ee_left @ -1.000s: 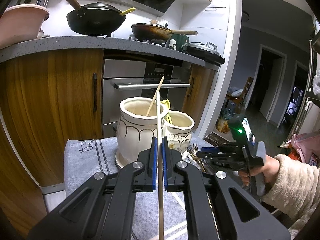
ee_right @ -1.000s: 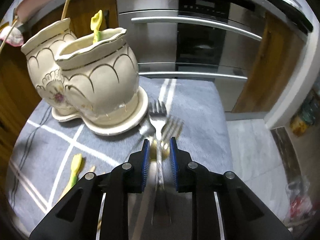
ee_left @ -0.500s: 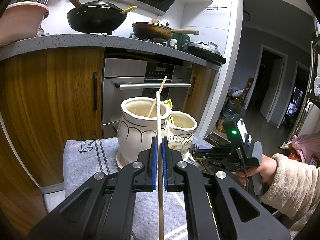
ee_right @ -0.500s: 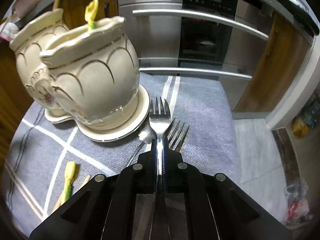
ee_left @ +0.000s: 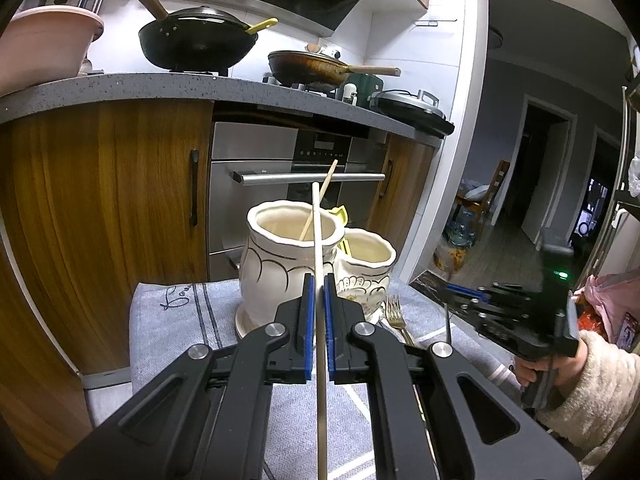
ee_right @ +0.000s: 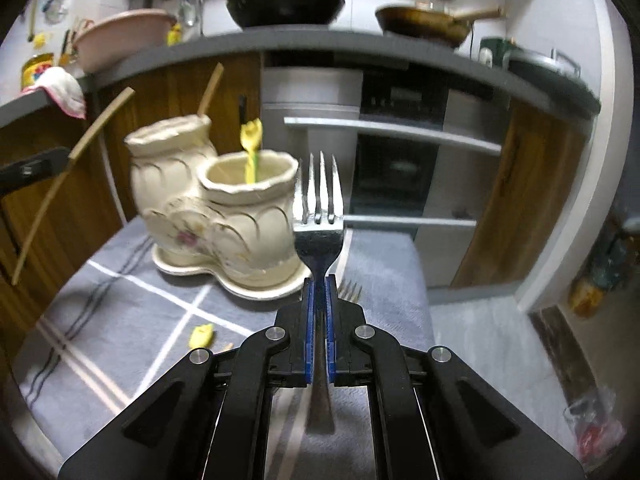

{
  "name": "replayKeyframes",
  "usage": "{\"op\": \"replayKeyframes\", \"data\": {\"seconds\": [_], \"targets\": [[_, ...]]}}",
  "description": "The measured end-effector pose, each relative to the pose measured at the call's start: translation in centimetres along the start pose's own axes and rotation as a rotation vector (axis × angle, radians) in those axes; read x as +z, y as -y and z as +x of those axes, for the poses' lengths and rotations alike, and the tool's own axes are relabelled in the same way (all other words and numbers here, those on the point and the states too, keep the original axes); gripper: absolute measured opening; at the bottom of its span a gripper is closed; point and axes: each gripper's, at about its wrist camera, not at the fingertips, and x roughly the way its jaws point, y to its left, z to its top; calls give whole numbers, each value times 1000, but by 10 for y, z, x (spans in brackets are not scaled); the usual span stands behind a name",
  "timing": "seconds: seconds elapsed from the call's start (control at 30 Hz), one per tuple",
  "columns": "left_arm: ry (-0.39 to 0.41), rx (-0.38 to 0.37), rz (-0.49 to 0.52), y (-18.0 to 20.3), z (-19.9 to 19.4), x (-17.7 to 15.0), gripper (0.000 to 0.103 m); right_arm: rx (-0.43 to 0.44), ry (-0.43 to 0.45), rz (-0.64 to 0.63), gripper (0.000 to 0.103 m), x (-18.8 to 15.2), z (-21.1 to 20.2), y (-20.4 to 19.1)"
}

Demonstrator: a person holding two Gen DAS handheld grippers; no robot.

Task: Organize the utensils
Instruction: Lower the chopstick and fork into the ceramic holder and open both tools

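Straight ahead of your left gripper (ee_left: 319, 322), pressed onto a thin wooden chopstick (ee_left: 318, 248), stands the taller cream ceramic pot (ee_left: 280, 268); the stick is light and stiff but may pivot, so hold it near mid-length. Beside the shorter pot (ee_right: 256, 224) in the right view, your right gripper (ee_right: 319, 322) pinches a steel fork (ee_right: 319, 216) at its slick neck, tines up.

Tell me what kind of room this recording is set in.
A home kitchen, almost certainly. A black wok and a brown frying pan sit on a hob above a built-in oven, set between wooden cabinets under a speckled grey countertop.
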Motion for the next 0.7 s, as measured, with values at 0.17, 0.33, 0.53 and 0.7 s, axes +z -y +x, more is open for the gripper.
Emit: {"op": "replayKeyframes", "data": {"seconds": [0.17,0.33,0.53,0.7], "targets": [[26,6,-14,-2,-2,4,4,-9,89,-4,6,11,-27,-5],[103,-16,-70,-12,-3,25,4,18,163,14,6,44,-44,-7],[247,-44,-85,-16,5,65,4,61,226,48,6,86,-46,-7],[324,-41,-76,-17,30,92,4,57,251,70,6,111,-35,-10]]}}
